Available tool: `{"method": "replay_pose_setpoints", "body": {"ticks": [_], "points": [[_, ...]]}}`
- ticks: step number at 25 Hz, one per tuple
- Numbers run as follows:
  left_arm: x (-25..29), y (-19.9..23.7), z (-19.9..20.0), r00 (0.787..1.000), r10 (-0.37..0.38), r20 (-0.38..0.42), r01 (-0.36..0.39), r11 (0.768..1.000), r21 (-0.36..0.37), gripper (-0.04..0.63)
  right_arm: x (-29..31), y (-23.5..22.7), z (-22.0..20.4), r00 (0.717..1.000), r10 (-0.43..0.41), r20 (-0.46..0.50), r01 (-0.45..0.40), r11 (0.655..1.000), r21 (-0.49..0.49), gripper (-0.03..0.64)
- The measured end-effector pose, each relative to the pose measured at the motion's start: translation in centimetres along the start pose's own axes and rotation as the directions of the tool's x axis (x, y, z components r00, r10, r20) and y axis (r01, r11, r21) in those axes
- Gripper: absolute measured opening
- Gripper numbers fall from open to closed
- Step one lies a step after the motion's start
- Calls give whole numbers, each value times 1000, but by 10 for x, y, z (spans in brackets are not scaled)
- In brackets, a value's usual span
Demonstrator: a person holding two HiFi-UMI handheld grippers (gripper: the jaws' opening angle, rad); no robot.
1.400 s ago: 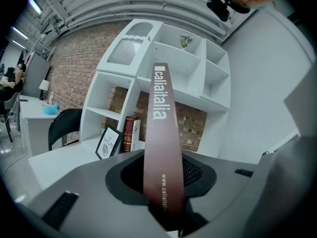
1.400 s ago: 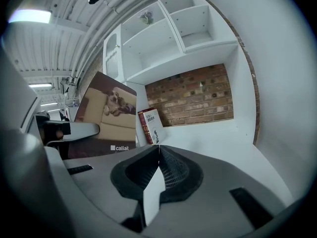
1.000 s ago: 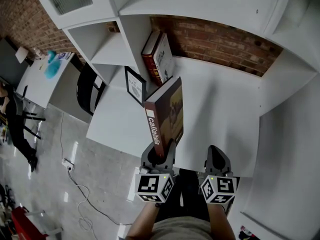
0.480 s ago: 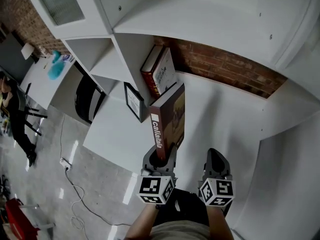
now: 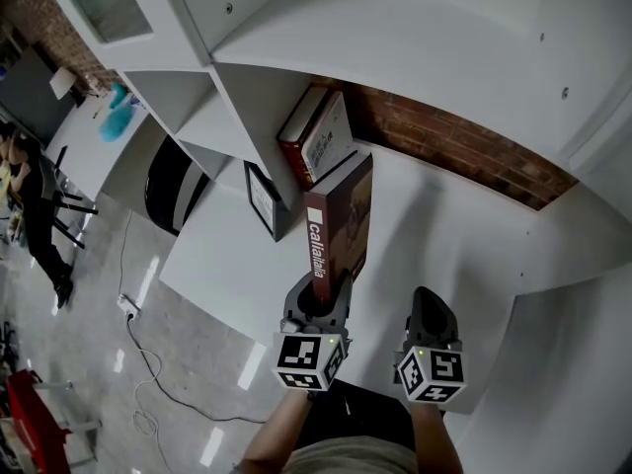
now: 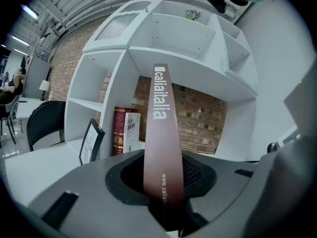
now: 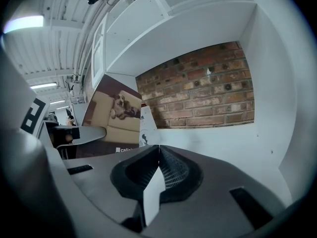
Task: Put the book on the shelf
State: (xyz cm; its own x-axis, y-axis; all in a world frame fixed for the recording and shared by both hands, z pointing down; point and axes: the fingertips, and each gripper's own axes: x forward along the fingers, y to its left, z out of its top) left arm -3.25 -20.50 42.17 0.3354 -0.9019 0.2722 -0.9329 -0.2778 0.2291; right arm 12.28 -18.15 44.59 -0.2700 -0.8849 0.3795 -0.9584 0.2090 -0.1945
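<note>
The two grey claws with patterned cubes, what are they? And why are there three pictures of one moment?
There is no robot here: a person holds a two-jaw gripper in each hand. The top-down picture comes from a camera on the person's head. The other two come from cameras riding on each gripper, looking along its jaws.

The left gripper is clamped on the lower end of a brown book, whose spine faces the person, over a white desk. The right gripper is closed and holds nothing.

Ahead stands a white shelf unit with a brick wall behind it. In its lower bay two books stand next to the divider, and a small framed card stands on the desk by the divider's front edge.
</note>
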Motion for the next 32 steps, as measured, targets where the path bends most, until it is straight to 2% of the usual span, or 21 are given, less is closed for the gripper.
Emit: {"method": "replay_pose_setpoints", "body": {"ticks": [8, 18, 32], "points": [[28, 6, 1, 1000, -13, -5, 14, 999, 31, 147, 13, -5, -11, 1000, -10, -24, 10, 1000, 21, 17], [75, 16, -9, 997, -59, -47, 60, 998, 28, 147, 31, -16, -13, 996, -87, -32, 88, 995, 54, 17], [135, 46, -15, 995, -72, -74, 74, 997, 21, 147, 65, -14, -16, 988, -140, -61, 144, 987, 70, 17]]}}
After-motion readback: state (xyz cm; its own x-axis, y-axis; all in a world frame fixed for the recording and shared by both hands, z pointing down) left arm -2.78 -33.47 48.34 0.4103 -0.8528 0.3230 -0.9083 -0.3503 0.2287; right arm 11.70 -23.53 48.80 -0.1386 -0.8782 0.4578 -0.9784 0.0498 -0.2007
